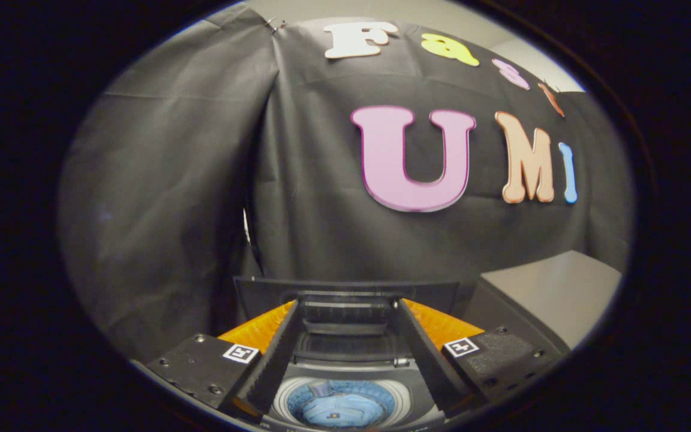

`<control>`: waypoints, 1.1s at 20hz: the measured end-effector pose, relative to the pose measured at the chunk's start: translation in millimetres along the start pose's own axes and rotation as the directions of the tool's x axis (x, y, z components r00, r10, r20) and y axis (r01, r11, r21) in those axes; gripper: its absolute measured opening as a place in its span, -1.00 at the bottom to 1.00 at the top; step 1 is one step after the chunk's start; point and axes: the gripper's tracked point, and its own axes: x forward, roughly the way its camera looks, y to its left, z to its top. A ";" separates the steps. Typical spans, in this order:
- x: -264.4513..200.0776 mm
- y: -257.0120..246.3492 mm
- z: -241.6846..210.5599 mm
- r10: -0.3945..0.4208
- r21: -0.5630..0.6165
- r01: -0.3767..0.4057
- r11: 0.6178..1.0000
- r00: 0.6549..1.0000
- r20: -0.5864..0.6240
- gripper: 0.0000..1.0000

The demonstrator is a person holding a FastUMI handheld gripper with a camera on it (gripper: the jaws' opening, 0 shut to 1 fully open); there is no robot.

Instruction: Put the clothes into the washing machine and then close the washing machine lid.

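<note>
My gripper (346, 315) hangs open above the washing machine (345, 375), with nothing between its fingers. Below and between the fingers I look down into the round drum, where blue denim clothes (341, 409) lie. The machine's dark lid (345, 294) stands raised at the back, just beyond the fingertips, against the black cloth wall.
A grey box-like surface (552, 294) stands to the right of the washing machine. The black cloth wall (201, 198) hangs close behind the machine and wraps round to the left.
</note>
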 end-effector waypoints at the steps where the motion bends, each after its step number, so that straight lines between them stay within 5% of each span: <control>1: 6.8 0.1 18.0 -0.004 -0.006 0.004 1.000 0.999 0.047 0.94; 5: 38.4 -5.2 54.8 -0.037 -0.050 0.045 0.998 0.987 0.157 0.93; 12: 88.8 -12.3 109.0 -0.078 0.039 0.069 0.997 0.943 0.325 0.93; 19: 147.4 -15.9 39.4 -0.117 -0.071 0.133 0.989 0.975 0.189 0.94; 22: 164.4 -17.8 0.9 -0.132 -0.025 0.136 0.990 0.986 0.100 0.95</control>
